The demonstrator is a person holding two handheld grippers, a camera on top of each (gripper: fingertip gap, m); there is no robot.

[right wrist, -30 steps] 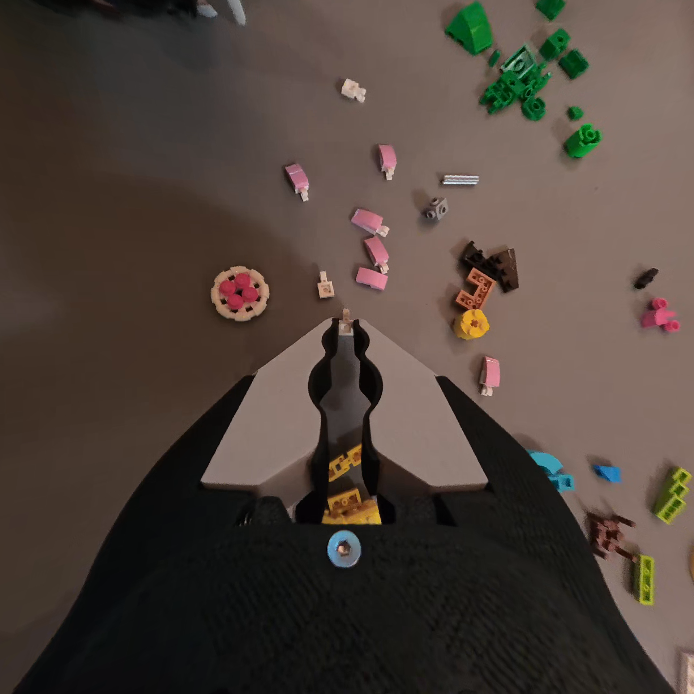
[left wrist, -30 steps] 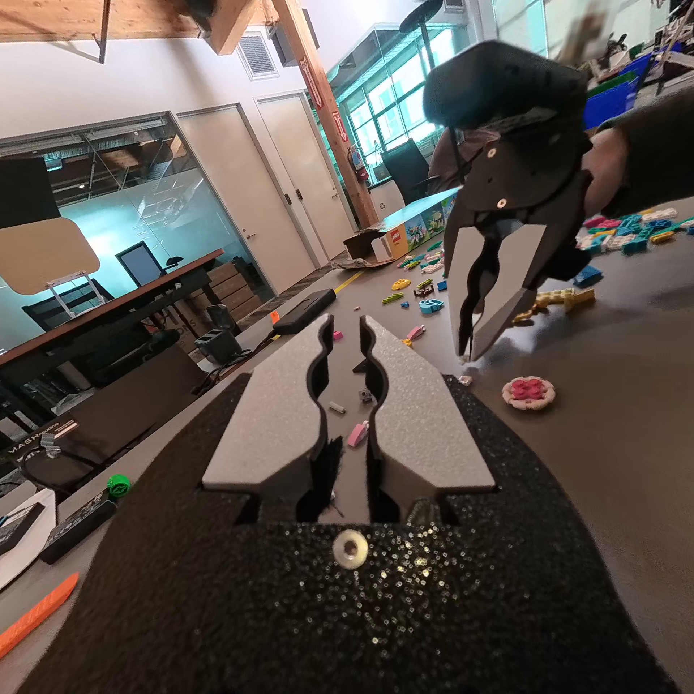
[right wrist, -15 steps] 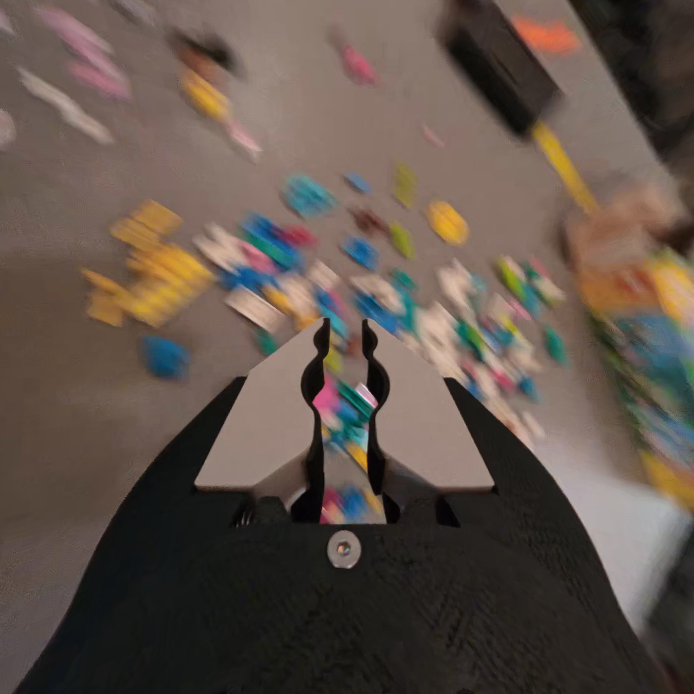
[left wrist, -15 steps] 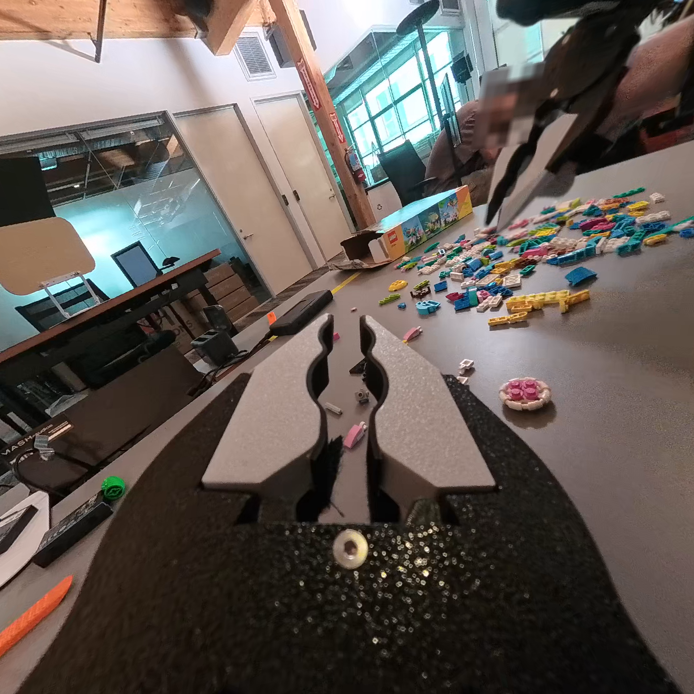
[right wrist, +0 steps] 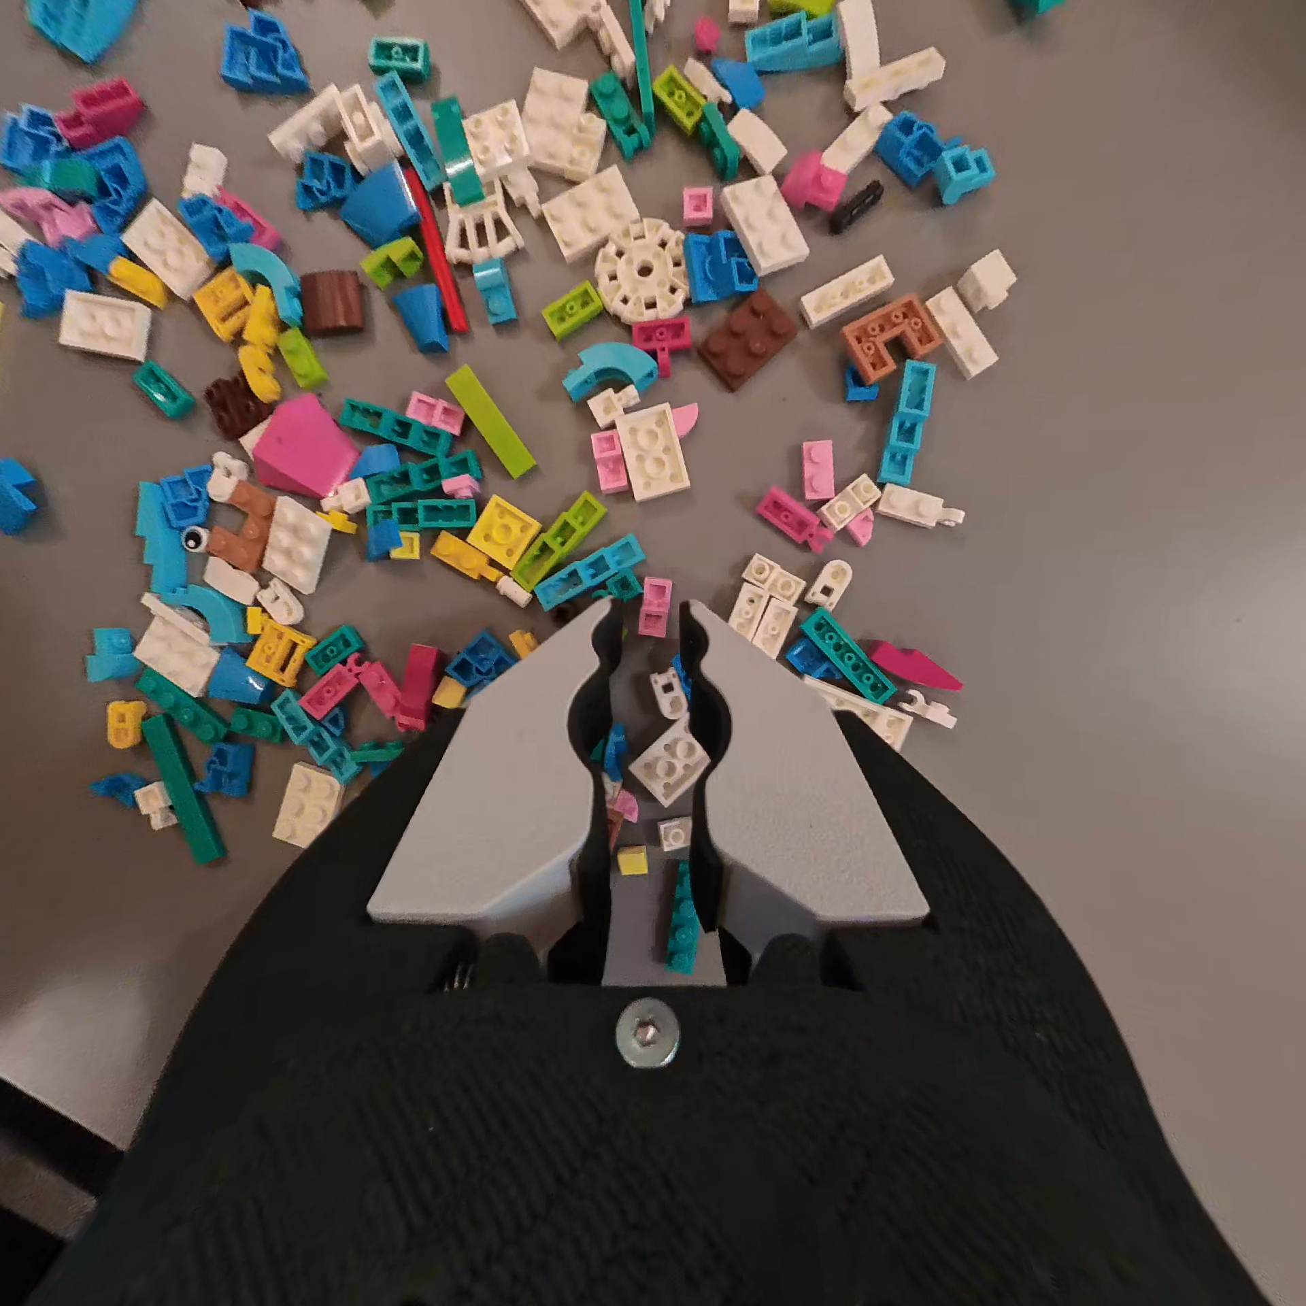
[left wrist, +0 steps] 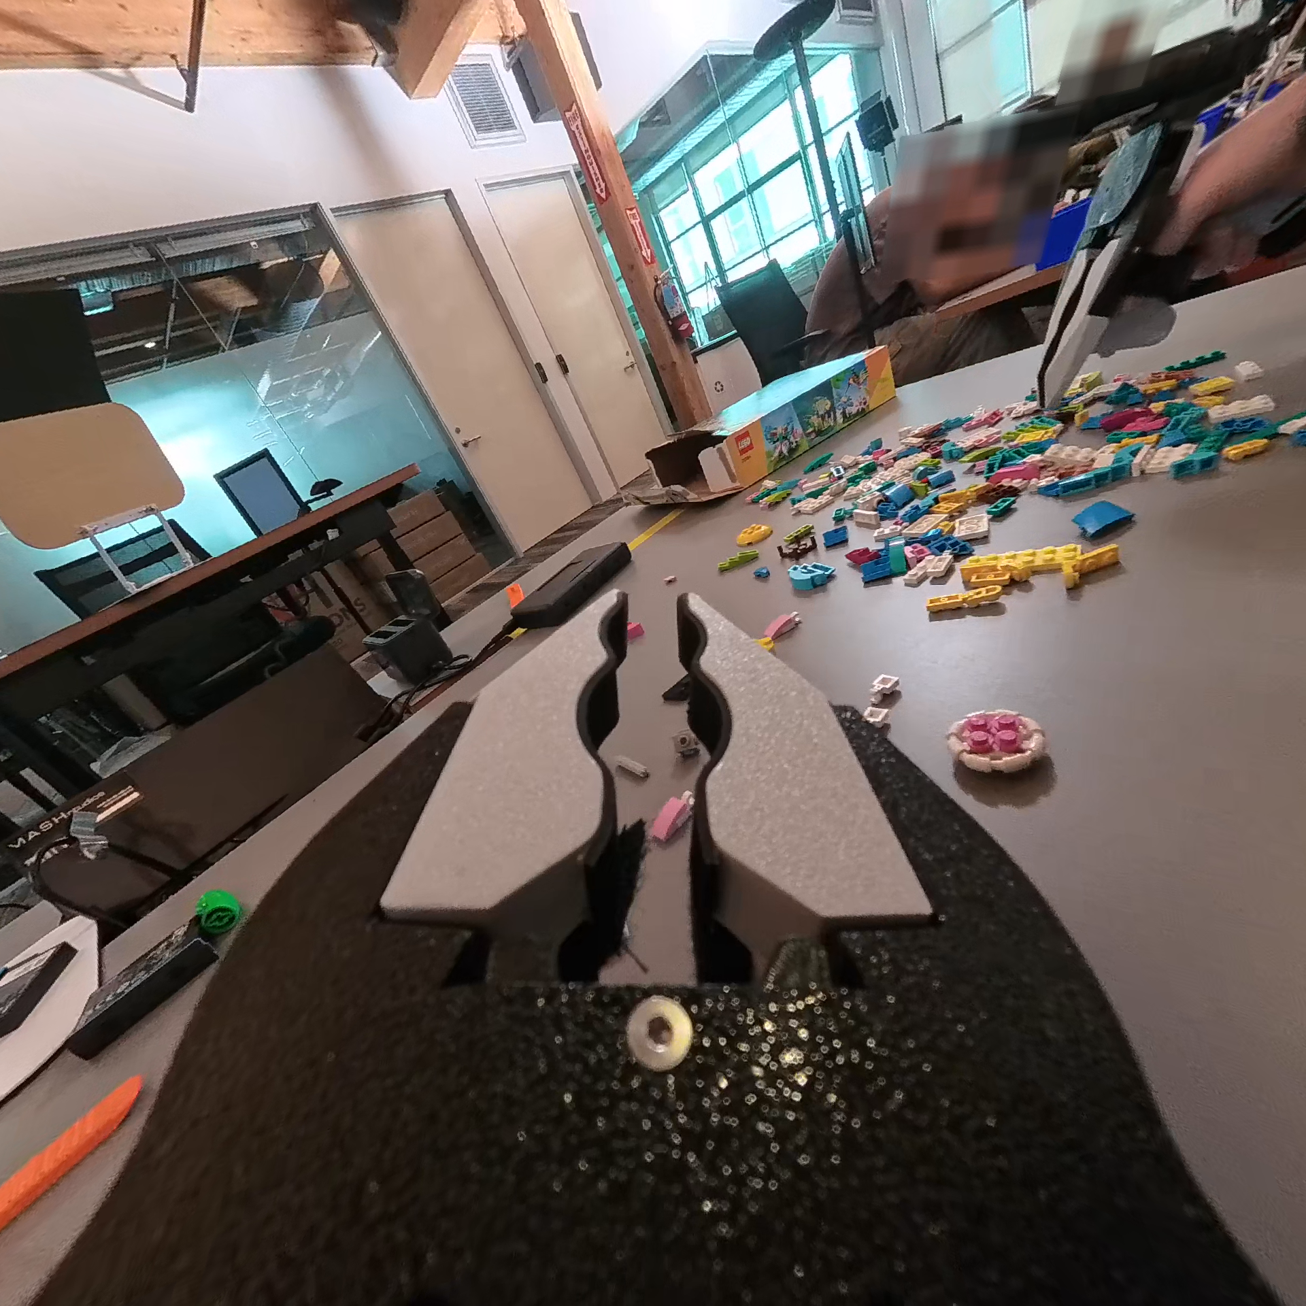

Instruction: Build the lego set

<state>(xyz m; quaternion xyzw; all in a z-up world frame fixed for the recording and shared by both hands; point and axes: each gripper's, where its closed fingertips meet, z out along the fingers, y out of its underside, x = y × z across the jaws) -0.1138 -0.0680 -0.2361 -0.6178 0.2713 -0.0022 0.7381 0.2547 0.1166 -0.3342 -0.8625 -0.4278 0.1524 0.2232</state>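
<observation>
Grey and matte, the surface carries loose lego across an office room with glass partitions. At its left edge lies an orange flat tool, with a green round cap farther along that edge. The left gripper sits low over the surface, jaws narrowly apart and empty; a small pink sloped piece lies on the surface seen through the gap. Just right of it rests a round cream lego pie with pink studs. Toward the far right, the right gripper points down at the multicoloured pile of lego bricks, jaws slightly parted, gripping nothing, with a small pink plate lying at their tips.
</observation>
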